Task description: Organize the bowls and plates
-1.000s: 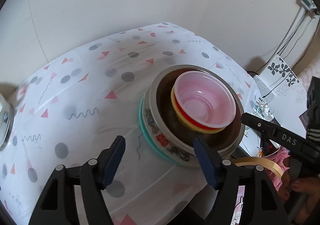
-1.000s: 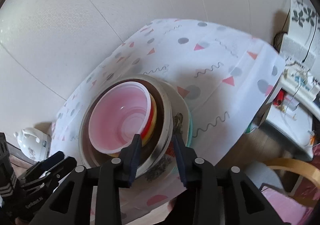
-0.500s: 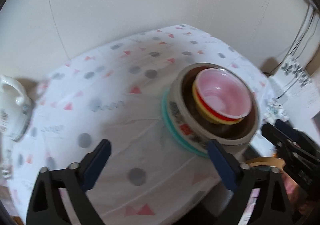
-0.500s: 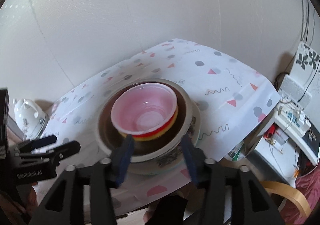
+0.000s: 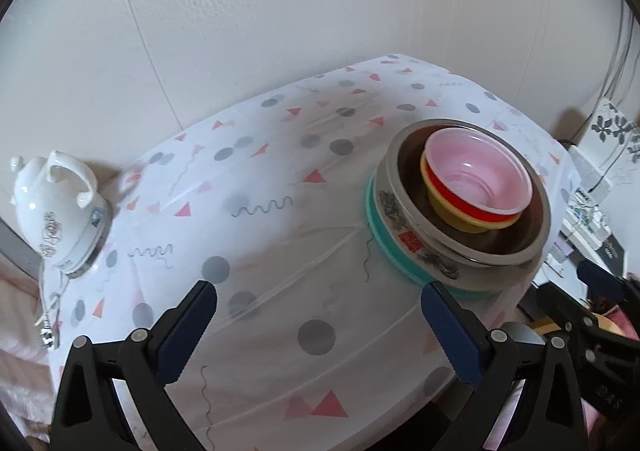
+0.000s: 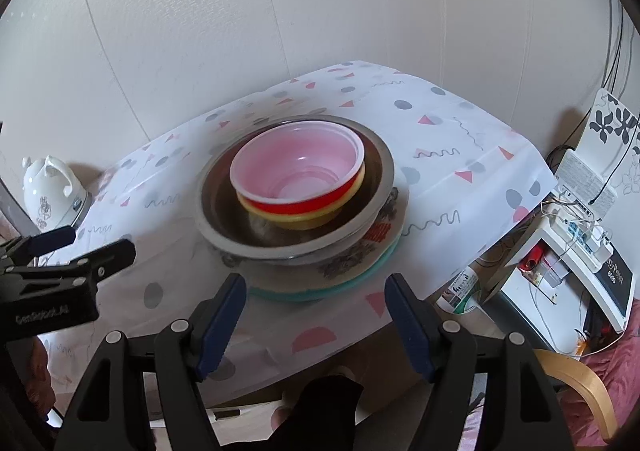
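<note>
steel bowl (image 6: 224, 227): nested plastic bowls (image 6: 298, 175) (atop plates (image 6: 360, 271)) | both fingers released, empty

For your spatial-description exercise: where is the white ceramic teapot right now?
In both wrist views the white ceramic teapot stands at the far left edge of the patterned tablecloth, near the wall, well apart from the stack of bowls and plates on the right.

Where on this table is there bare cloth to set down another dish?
Free: the broad stretch of tablecloth between the white teapot and the stacked dishes, plus cloth behind the stack toward the wall. Crowded: the stack's corner.
</note>
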Tool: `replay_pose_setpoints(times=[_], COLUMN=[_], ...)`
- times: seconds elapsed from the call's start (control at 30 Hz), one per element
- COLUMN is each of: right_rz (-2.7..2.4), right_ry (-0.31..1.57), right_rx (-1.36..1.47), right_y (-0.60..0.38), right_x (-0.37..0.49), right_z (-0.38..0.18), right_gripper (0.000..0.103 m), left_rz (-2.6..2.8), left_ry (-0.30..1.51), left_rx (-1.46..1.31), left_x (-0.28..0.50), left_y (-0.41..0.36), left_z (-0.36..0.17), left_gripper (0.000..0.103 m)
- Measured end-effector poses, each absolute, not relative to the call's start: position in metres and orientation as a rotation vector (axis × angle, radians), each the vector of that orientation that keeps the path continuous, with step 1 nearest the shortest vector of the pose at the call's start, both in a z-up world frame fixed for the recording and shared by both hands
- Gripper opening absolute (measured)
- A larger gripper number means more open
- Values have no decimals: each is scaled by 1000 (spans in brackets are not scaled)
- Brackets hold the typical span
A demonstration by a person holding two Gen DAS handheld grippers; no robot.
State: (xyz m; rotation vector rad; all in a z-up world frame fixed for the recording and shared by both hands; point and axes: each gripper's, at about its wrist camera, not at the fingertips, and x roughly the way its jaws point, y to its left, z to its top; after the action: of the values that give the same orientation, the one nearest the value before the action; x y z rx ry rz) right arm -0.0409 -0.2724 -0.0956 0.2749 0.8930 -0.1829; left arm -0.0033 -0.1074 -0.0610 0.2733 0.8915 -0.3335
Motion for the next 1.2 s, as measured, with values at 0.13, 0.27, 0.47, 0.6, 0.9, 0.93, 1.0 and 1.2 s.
replay_pose_setpoints(times=[0.13, 0.27, 0.47, 0.6, 0.9, 0.93, 1.0, 1.2], right_rz=[-182, -186, -175, -173, -173, -175, -178, -179], right_ry=[899, 902, 913, 917, 927, 927, 927, 933], right_rx=[278, 287, 294, 292, 293, 295, 298, 299], right_y=[-270, -271, -271, -270, -270, -270, -272, -273], right_x=[-45, -46, -45, -44, -43, -43, -43, -40], right_z=[-97, -98, -100, -101, -102, -102, -102, -104], right_gripper=[73, 73, 73, 73, 73, 73, 73, 73], left_rz=[-330, -318, -322, -322, -339, -342, -342, -341], left_ry=[867, 857, 879, 892, 897, 898, 899, 902], left_rx=[303, 343, 314, 304, 298, 298, 300, 295], left_x=[-8, -11, -8, -7, -5, -5, -5, -4], left_y=[-111, -116, -111, -110, -112, -112, -112, -113], left_z=[-59, -59, -60, -62, -63, -63, -63, -64], left_gripper=[103, 103, 103, 103, 103, 103, 103, 103])
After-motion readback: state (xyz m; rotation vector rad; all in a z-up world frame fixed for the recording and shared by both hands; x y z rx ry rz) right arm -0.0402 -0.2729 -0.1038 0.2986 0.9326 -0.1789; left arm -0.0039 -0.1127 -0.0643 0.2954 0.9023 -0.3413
